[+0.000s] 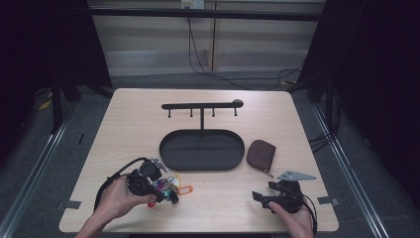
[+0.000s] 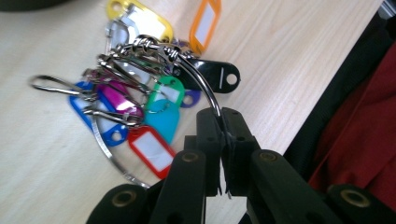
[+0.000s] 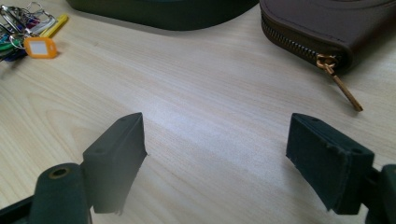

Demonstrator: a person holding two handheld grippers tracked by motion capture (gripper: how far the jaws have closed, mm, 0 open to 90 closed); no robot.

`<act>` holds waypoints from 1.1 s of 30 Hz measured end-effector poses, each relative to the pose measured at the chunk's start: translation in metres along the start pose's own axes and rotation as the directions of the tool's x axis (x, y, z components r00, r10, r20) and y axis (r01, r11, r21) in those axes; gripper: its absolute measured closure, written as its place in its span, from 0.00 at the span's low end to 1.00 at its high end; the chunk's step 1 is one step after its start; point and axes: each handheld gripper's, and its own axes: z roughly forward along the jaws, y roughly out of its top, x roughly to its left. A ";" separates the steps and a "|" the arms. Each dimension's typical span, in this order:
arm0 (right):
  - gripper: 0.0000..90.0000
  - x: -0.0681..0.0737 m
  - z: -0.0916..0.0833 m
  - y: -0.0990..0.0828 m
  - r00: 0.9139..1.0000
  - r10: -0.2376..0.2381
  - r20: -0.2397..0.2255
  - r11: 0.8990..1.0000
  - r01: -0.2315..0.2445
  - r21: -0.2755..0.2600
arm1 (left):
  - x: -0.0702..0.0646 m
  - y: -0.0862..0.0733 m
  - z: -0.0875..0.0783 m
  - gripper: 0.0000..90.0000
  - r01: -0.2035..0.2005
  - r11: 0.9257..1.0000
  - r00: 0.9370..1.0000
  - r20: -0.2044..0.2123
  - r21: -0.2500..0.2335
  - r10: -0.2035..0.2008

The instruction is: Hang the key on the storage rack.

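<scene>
So I've got the left gripper (image 2: 219, 122) pinched tight on the big wire ring of the key bunch (image 2: 140, 93), jaws pressed together with just that thin loop between them, down near the front-left corner of the desk (image 1: 223, 208). The bunch is a mess of metal clips plus a load of coloured plastic tags, so I reckon it's light but floppy: everything hangs off the ring and will swing and jingle the moment I move, and the weight will slide round to the low side. The wire itself is hard, smooth and skinny, so it could easily twist or slip in the pads if I tip the gripper; grabbing the ring is still better than a tag, since those are slick and would just pivot. Nothing fragile here, so a firm squeeze is fine. If this is headed for one of the pegs on the hook stand (image 1: 202, 106) behind the black tray (image 1: 168, 151), I'd want the loop hanging open below the jaws. My right gripper (image 1: 266, 199) sits near the front-right corner, jaws spread wide with nothing in them, the brown zip pouch (image 1: 261, 153) just beyond it.
</scene>
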 end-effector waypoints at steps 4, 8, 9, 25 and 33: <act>0.22 0.000 0.000 0.000 1.000 0.003 0.001 1.000 -0.003 -0.001 | 0.000 0.001 -0.005 0.97 -0.011 1.000 1.000 -0.008 0.005 0.011; 0.21 0.000 0.000 0.000 1.000 0.001 -0.001 1.000 -0.001 -0.001 | -0.001 0.003 -0.015 0.97 -0.012 1.000 1.000 -0.022 0.000 0.012; 0.21 0.000 0.000 0.000 1.000 0.004 -0.001 1.000 -0.004 0.000 | 0.000 0.004 -0.017 0.97 -0.016 1.000 0.999 -0.029 0.006 0.017; 0.21 0.000 0.001 0.000 1.000 0.005 -0.009 1.000 -0.005 0.003 | -0.002 0.016 -0.057 0.98 -0.038 0.999 0.989 -0.145 0.024 0.042; 0.21 -0.001 0.000 0.000 1.000 0.004 -0.003 1.000 -0.004 0.004 | -0.003 0.021 -0.072 0.98 -0.048 0.998 0.984 -0.171 0.034 0.054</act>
